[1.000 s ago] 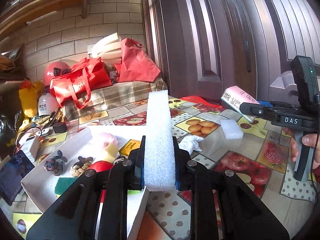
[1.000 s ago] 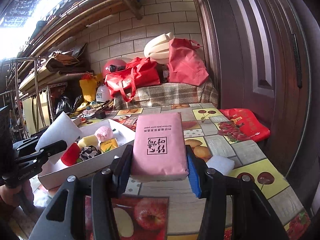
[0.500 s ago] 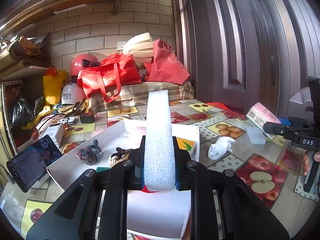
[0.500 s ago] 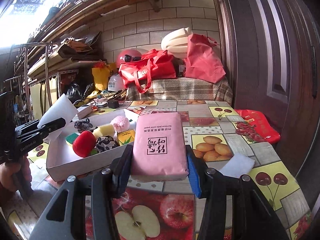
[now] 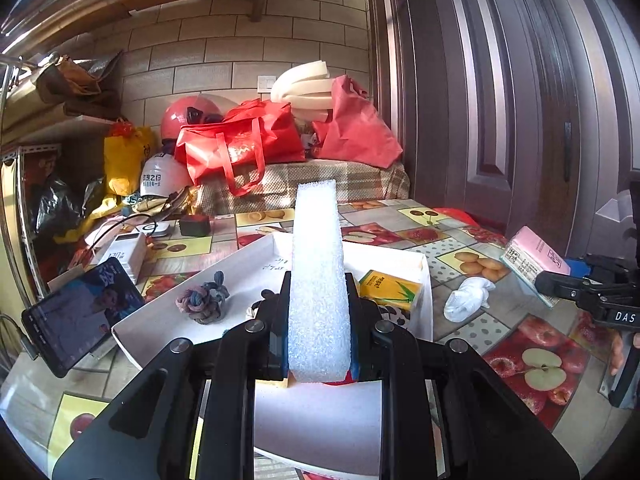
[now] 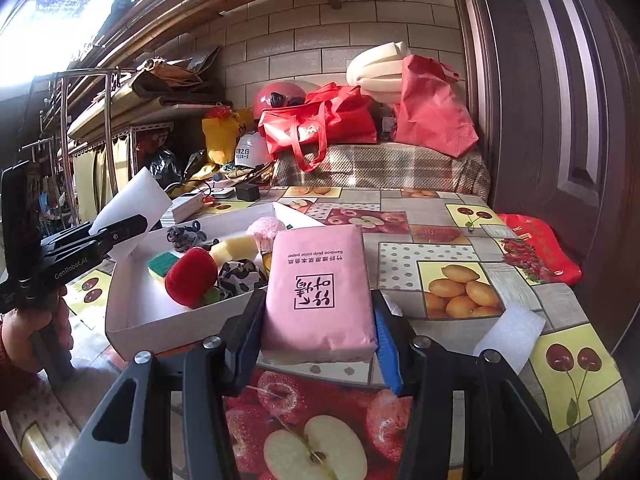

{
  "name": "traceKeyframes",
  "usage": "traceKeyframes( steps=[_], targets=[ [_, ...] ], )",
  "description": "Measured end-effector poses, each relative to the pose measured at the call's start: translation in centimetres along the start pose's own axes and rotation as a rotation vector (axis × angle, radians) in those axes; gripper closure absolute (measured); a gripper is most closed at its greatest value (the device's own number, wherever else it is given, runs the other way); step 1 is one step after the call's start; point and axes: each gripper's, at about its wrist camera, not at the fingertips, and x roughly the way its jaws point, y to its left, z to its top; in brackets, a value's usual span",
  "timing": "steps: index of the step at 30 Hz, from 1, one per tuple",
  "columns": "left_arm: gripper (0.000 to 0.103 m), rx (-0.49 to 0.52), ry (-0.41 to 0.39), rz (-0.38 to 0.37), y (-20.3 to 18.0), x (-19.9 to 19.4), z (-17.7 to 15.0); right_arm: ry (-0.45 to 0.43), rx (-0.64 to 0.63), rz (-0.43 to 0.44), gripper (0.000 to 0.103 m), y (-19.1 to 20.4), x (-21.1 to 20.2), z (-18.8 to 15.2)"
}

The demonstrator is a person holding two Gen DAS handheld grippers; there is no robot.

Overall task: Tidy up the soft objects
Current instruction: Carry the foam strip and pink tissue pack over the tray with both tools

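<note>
My left gripper [image 5: 318, 328] is shut on a white foam block [image 5: 318, 280] that stands upright above the near part of a white box [image 5: 160, 320]. In the right wrist view that foam block [image 6: 134, 200] hangs at the box's left side. My right gripper [image 6: 318, 336] is shut on a pink tissue pack [image 6: 320, 284], held just right of the white box [image 6: 132, 328]. The box holds a red plush apple [image 6: 192, 276], a green sponge [image 6: 162, 264], a yellow sponge [image 6: 234, 248], a pink puff [image 6: 266, 228] and a knotted rope toy [image 5: 202, 300].
A white foam piece [image 6: 508, 336] and a crumpled white cloth [image 5: 468, 300] lie on the fruit-print tablecloth right of the box. A phone [image 5: 80, 316] leans at the left. Red bags [image 5: 240, 140] and helmets crowd the far end. A door [image 5: 520, 100] stands at the right.
Both grippers have swung leftward with their loads. The left one now holds the foam over the box's near part, and the pink pack has come closer to the box's right wall.
</note>
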Motion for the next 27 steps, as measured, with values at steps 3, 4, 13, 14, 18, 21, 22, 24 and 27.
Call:
traceKeyframes(
  steps=[3, 4, 13, 14, 18, 21, 22, 24, 27],
  targets=[
    [0.084, -0.005, 0.003, 0.000, 0.0, 0.0, 0.0, 0.008, -0.015, 0.009, 0.053, 0.6, 0.4, 0.1],
    [0.084, -0.005, 0.004, 0.002, 0.0, 0.1, 0.0, 0.012, -0.022, 0.013, 0.053, 0.9, 0.6, 0.1],
    [0.084, -0.009, 0.018, 0.015, 0.6, 0.7, 0.2, 0.034, -0.088, 0.046, 0.053, 3.3, 2.6, 0.4],
    [0.084, -0.009, 0.020, 0.017, 0.7, 0.9, 0.2, 0.035, -0.089, 0.047, 0.053, 3.4, 2.8, 0.5],
    [0.084, -0.013, 0.023, 0.031, 1.2, 1.2, 0.3, 0.042, -0.083, 0.051, 0.053, 3.9, 3.7, 0.8],
    [0.084, -0.018, 0.025, 0.036, 1.6, 1.3, 0.2, 0.043, -0.086, 0.050, 0.053, 4.2, 4.0, 0.9],
    [0.084, -0.022, 0.027, 0.035, 1.7, 1.3, 0.2, 0.043, -0.089, 0.049, 0.053, 4.3, 4.0, 0.9],
    [0.084, -0.021, 0.025, 0.035, 1.7, 1.4, 0.3, 0.041, -0.096, 0.046, 0.053, 4.5, 4.0, 0.9],
    [0.084, -0.016, 0.022, 0.036, 1.7, 1.4, 0.2, 0.035, -0.099, 0.038, 0.053, 4.5, 3.9, 0.9]
  ],
)
